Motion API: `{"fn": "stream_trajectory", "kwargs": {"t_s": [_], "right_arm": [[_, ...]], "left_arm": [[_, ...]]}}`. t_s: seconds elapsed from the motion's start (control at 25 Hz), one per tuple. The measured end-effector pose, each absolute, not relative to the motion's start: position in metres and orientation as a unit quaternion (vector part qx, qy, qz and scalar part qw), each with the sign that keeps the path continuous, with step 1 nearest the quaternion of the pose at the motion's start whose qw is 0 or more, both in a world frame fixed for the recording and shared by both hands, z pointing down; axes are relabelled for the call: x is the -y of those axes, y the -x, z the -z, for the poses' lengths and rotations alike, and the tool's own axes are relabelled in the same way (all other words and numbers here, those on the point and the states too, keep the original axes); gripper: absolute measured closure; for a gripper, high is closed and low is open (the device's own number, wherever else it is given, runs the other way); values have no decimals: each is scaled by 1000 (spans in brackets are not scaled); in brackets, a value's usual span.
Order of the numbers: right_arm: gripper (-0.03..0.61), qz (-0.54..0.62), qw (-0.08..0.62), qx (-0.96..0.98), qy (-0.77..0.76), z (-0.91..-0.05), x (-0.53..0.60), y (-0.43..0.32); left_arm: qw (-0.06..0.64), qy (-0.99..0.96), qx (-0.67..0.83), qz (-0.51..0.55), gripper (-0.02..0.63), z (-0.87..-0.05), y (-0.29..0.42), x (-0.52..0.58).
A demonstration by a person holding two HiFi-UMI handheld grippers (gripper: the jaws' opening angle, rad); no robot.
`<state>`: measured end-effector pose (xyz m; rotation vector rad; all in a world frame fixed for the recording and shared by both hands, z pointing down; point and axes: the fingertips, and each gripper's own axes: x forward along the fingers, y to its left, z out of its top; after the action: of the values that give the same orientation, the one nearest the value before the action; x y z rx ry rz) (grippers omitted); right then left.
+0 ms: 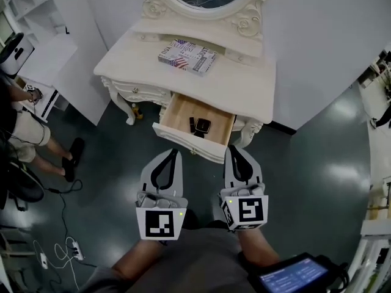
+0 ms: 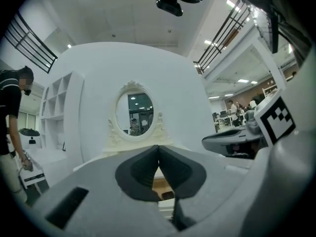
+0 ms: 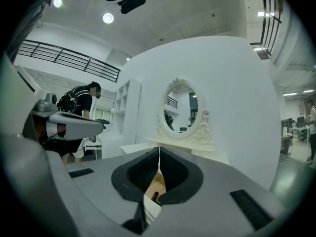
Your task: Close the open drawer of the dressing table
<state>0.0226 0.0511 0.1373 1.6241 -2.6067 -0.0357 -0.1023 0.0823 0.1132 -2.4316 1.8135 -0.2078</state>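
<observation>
The cream dressing table (image 1: 247, 84) stands against the white wall under an oval mirror (image 2: 138, 111). Its middle drawer (image 1: 188, 141) is pulled out, showing a wooden bottom with a small dark watch-like item (image 1: 202, 126). My left gripper (image 1: 174, 152) is shut and empty, its tips just short of the drawer's white front, left of the knob (image 1: 193, 152). My right gripper (image 1: 234, 149) is also shut and empty, its tips at the drawer front's right end. In the right gripper view the closed jaws (image 3: 159, 151) point at the table and mirror (image 3: 181, 107).
A patterned book (image 1: 187, 56) lies on the tabletop. A person stands at the left by white shelves (image 1: 30, 8), feet on the dark floor (image 1: 317, 163). Cables and a power strip (image 1: 73, 249) lie at lower left. A tablet (image 1: 287, 278) is at lower right.
</observation>
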Motion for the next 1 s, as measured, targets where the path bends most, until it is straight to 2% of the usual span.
{"fn": "stream_trajectory", "kwargs": {"t_s": [0.36, 1.0], "right_arm": [[563, 22, 30, 836, -547, -126, -32, -29], [563, -18, 56, 845, -532, -166, 25, -32]], "left_arm": [[57, 809, -580, 75, 598, -114, 101, -56], [4, 823, -556, 117, 597, -174, 84, 3]]}}
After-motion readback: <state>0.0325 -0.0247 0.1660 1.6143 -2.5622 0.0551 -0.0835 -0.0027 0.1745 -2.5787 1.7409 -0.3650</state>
